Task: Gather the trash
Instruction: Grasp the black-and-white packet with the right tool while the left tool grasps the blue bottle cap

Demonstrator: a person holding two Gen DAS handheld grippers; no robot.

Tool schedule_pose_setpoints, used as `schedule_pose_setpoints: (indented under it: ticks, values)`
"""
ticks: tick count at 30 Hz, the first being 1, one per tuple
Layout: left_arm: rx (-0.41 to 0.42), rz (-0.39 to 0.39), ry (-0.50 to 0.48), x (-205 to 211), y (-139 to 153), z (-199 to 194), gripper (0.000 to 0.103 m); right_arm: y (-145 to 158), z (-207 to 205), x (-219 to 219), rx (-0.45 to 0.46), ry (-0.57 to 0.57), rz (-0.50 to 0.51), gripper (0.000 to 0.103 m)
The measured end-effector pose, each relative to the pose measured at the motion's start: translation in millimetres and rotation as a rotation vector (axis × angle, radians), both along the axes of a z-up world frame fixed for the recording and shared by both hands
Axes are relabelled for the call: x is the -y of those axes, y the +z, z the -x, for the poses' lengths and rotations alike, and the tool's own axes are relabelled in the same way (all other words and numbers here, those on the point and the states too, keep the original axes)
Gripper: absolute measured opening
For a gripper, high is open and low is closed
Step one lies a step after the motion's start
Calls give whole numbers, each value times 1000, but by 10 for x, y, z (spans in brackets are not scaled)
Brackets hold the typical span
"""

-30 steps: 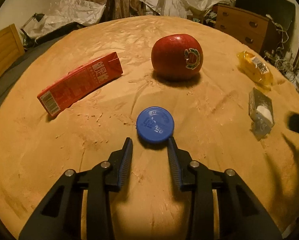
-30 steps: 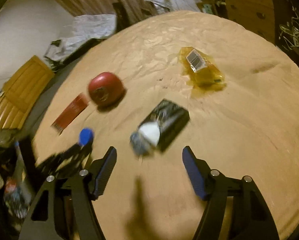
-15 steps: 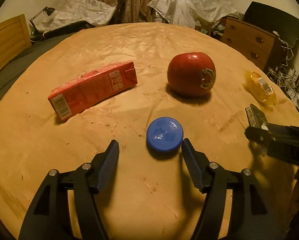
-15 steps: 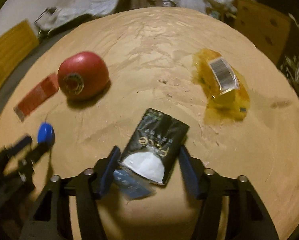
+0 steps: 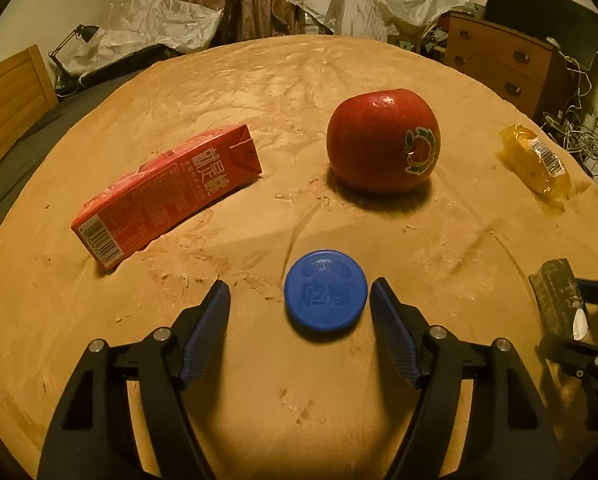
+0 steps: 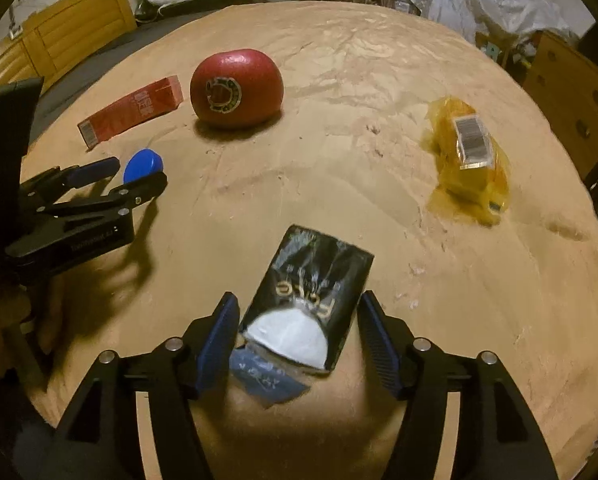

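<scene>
1. The left gripper (image 5: 299, 300) has its jaws spread and still widening, straddling the blue cap (image 5: 325, 290); the cap lies flat on the table, nearer the right-hand pad, and neither pad presses on it.
2. The right gripper (image 6: 297, 316) also stands parted, its jaws opening, with the black packet (image 6: 311, 280) lying between them; small gaps show on both sides, so it is not pinched.
3. The black packet is torn at its near end, showing white inside, with a scrap of bluish wrapper (image 6: 265, 380) under that end.
4. The round table (image 5: 259, 92), covered in a wrinkled tan cloth, carries all the items.
5. A red carton (image 5: 167, 192) lies on its side left of the cap, well apart from it.
6. A red apple (image 5: 383, 146) with a sticker sits beyond the cap.
7. A yellow wrapper (image 6: 471, 152) with a barcode label lies at the right side, far from both grippers.
</scene>
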State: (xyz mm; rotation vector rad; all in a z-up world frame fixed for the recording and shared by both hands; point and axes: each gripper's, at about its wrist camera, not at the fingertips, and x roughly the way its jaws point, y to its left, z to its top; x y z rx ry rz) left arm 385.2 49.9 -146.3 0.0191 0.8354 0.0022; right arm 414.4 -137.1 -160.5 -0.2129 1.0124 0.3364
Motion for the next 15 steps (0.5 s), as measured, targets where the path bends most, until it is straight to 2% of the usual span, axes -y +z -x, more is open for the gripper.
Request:
schedule_pose_setpoints:
  ticks: [2,4,6,7,15]
  values:
    - [3,-3,-1,4,7,6,62,-11,5,-26,9,0,15,64]
    - [7,0,-6,3,6,17,53,-19,34,-30,16,-5,28,63]
    - [12,-4,-16,21,3,43,40,-57,19,-46,8,-6,27,59]
    - [15,-10,-22,37,4,56,38,-66,25,-53,13,-5,32,59]
    - [20,-10,-22,36,1,72,38,-90,73,-81,36,-13,29,55]
